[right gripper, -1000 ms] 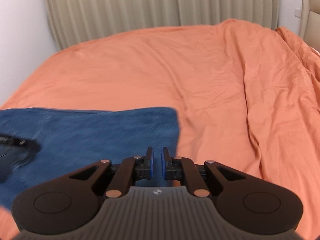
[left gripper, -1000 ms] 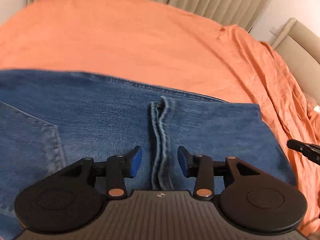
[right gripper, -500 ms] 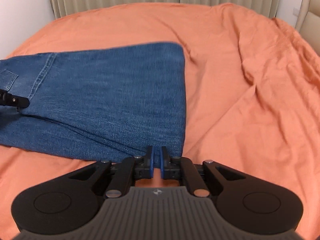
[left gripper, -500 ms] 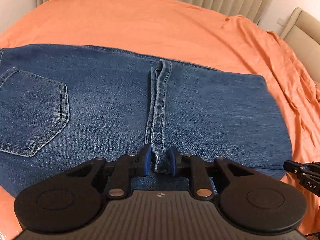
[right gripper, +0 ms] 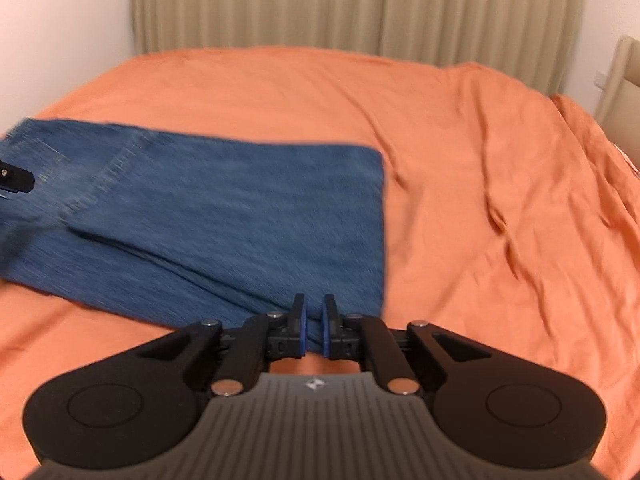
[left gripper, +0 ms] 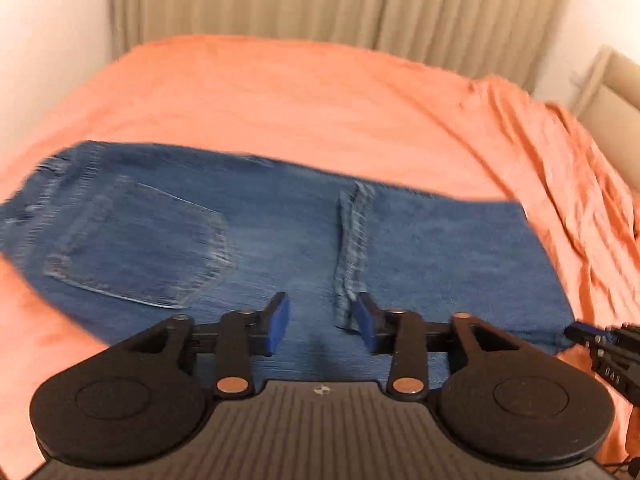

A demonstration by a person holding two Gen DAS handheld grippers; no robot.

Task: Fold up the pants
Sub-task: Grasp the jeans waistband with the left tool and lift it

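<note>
- jeans (left gripper: 280, 240) lie folded ahead of my left gripper (left gripper: 322, 330), its jaws just spread, hem released.
- right gripper (right gripper: 314, 326) pinches the fold's corner; i'd release next.

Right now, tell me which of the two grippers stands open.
The left gripper: its blue pads have just spread apart over the jeans, gripping nothing. The right gripper is shut at the jeans' near edge.
</note>
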